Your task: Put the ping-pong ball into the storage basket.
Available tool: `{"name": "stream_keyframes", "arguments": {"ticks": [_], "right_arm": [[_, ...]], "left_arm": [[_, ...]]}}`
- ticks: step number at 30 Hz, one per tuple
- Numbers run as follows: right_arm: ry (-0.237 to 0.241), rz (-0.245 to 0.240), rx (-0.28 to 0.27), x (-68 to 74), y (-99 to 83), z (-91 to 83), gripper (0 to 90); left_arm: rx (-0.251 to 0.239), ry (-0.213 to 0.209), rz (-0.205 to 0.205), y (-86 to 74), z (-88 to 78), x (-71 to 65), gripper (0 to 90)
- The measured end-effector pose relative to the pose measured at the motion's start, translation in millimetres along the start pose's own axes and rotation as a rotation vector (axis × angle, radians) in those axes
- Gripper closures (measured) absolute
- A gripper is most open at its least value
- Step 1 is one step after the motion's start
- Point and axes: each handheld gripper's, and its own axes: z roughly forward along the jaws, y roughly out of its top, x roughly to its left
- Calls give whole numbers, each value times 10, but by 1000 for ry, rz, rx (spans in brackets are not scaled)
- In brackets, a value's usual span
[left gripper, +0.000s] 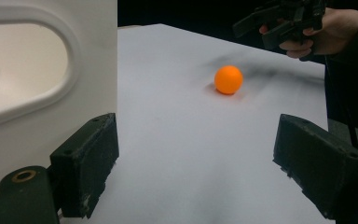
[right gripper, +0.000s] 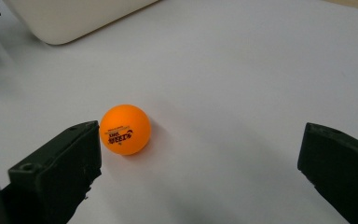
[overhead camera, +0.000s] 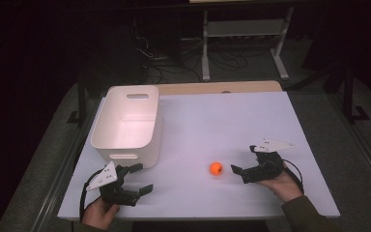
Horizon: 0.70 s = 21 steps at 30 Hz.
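R gripper fingers open, L gripper open, idle | orange ping-pong ball off-centre: centre before closing, else rolls.

High view: overhead, facing forward and down across the whole white table. Left gripper view: low at the table's near-left corner, close beside the white bin, facing across toward the orange ball. Right gripper view: low, very near the same ball, bin beyond.
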Motion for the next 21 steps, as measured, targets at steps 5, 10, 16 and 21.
{"name": "stream_keyframes", "arguments": {"ticks": [5,10,16,21], "right_arm": [[6,-3,1,3,28,30,0],[15,-4,0,10,54,63,0],[23,-7,0,21,84,98,0],[28,-10,-1,33,106,124,0]], "left_arm": [[0,0,0,0,0,-1,139],[1,0,1,0,0,0,139],[0,0,0,0,1,-1,139],[1,0,0,0,1,-1,139]]}}
